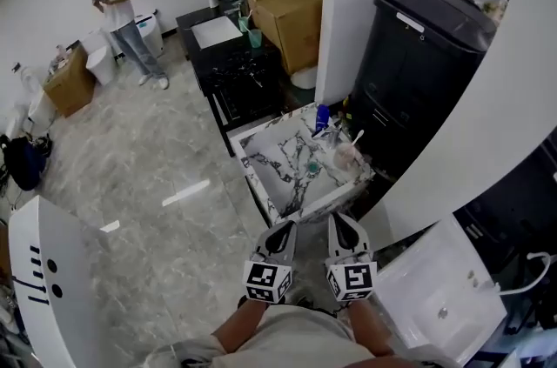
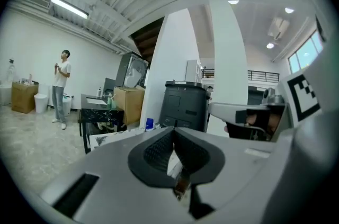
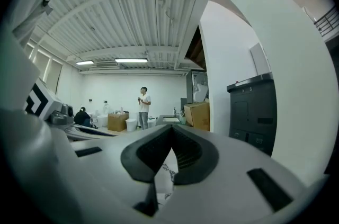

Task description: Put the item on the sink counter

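I am holding my left gripper (image 1: 285,227) and right gripper (image 1: 338,221) side by side, close in front of my body, both pointing ahead. In the left gripper view the left gripper's (image 2: 174,132) jaws are meeting at the tips with nothing between them. The right gripper's (image 3: 170,130) jaws are doing the same, pressed together and empty.

The marble-patterned sink counter (image 1: 277,188) is lying just ahead of both grippers, with neither touching it. A blue container (image 1: 322,118) and a pale cup (image 1: 348,153) are standing near the counter's far edge. I cannot tell which one is the item.

A black bin (image 1: 418,70) and a white pillar (image 1: 374,10) are crowding the counter's right side. A black table (image 1: 235,70) and a cardboard box (image 1: 291,10) are sitting beyond it. A person (image 1: 122,14) is standing well apart across the floor.
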